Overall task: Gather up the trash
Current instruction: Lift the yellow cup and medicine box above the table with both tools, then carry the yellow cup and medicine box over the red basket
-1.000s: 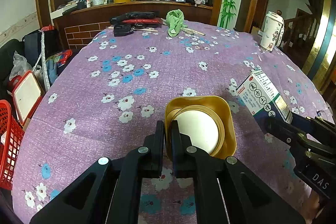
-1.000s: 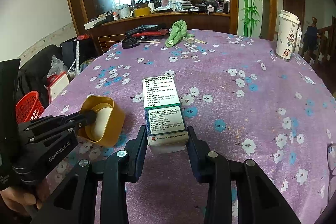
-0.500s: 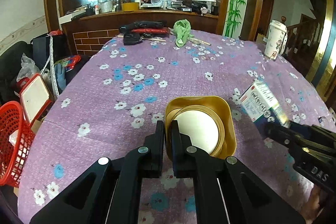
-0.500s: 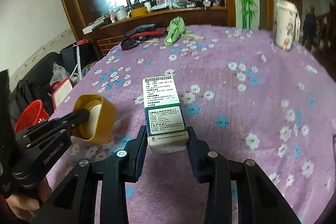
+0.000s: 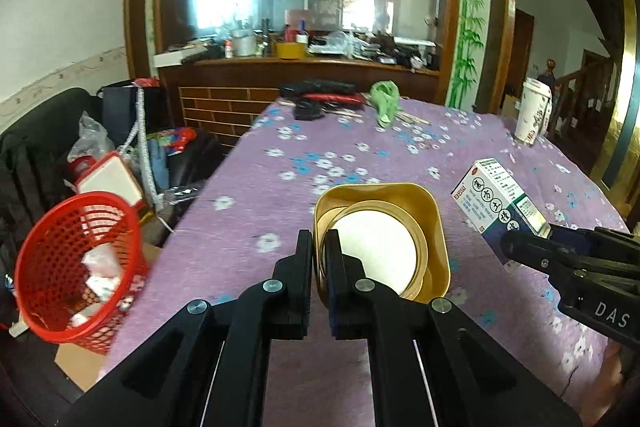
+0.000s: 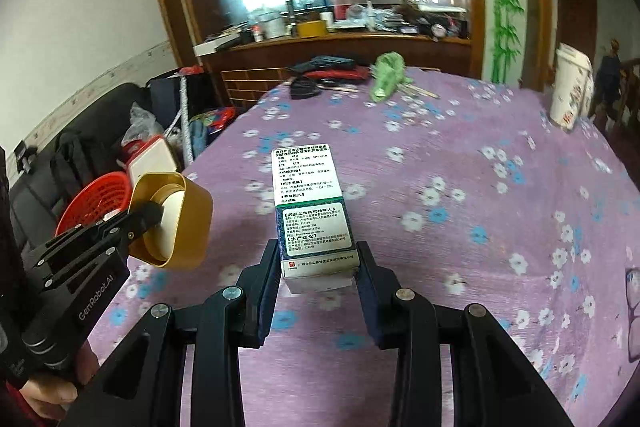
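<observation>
Over the table's [image 5: 360,163] left edge, left gripper [image 5: 319,259] pinches the gold tub [image 5: 380,243], right gripper [image 6: 317,267] clamps the medicine box [image 6: 312,215]; both are mid-carry, next swing over the red basket [image 5: 76,259] and release.

Left tool [image 5: 318,251] pinched shut; right tool [image 6: 318,269] clamped, both raised.
</observation>
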A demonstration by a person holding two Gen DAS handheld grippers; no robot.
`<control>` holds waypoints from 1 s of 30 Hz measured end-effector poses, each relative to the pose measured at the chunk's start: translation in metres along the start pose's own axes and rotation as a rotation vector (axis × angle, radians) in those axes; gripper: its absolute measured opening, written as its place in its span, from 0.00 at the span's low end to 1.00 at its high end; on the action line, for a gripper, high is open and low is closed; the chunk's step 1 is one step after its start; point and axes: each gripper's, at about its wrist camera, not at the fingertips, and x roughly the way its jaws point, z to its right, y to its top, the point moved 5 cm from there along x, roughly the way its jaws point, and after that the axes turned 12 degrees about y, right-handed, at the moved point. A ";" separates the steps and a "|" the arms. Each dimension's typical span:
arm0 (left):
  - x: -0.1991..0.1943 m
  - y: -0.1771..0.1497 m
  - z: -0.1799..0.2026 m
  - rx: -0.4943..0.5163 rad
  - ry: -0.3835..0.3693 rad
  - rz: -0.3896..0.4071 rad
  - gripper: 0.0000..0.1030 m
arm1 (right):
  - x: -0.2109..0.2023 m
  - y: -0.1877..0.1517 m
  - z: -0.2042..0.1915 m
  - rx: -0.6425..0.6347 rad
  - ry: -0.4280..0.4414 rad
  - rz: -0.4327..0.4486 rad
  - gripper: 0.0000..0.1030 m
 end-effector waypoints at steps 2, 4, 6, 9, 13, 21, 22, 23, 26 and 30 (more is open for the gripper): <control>-0.007 -0.001 -0.016 -0.013 0.013 0.011 0.06 | 0.003 0.001 -0.015 -0.016 0.009 -0.006 0.38; -0.012 -0.002 -0.030 -0.028 0.020 0.019 0.06 | 0.006 0.003 -0.030 -0.034 0.017 -0.010 0.38; -0.016 -0.002 -0.044 -0.042 0.034 0.028 0.06 | 0.009 0.004 -0.043 -0.054 0.025 -0.013 0.38; -0.021 -0.004 -0.065 -0.062 0.051 0.034 0.06 | 0.012 0.005 -0.063 -0.083 0.038 -0.017 0.38; -0.024 -0.004 -0.086 -0.086 0.071 0.038 0.06 | 0.018 0.007 -0.089 -0.121 0.057 -0.024 0.38; -0.023 -0.010 -0.133 -0.139 0.120 0.025 0.06 | 0.039 0.007 -0.131 -0.167 0.110 -0.055 0.38; -0.022 -0.012 -0.139 -0.143 0.127 0.022 0.06 | 0.042 0.006 -0.136 -0.173 0.117 -0.059 0.38; -0.021 -0.013 -0.145 -0.150 0.134 0.018 0.06 | 0.044 0.005 -0.139 -0.178 0.121 -0.062 0.38; -0.017 -0.018 -0.162 -0.171 0.149 0.005 0.06 | 0.052 0.004 -0.150 -0.187 0.140 -0.072 0.38; -0.011 -0.024 -0.185 -0.201 0.174 -0.013 0.06 | 0.062 0.005 -0.164 -0.202 0.163 -0.086 0.38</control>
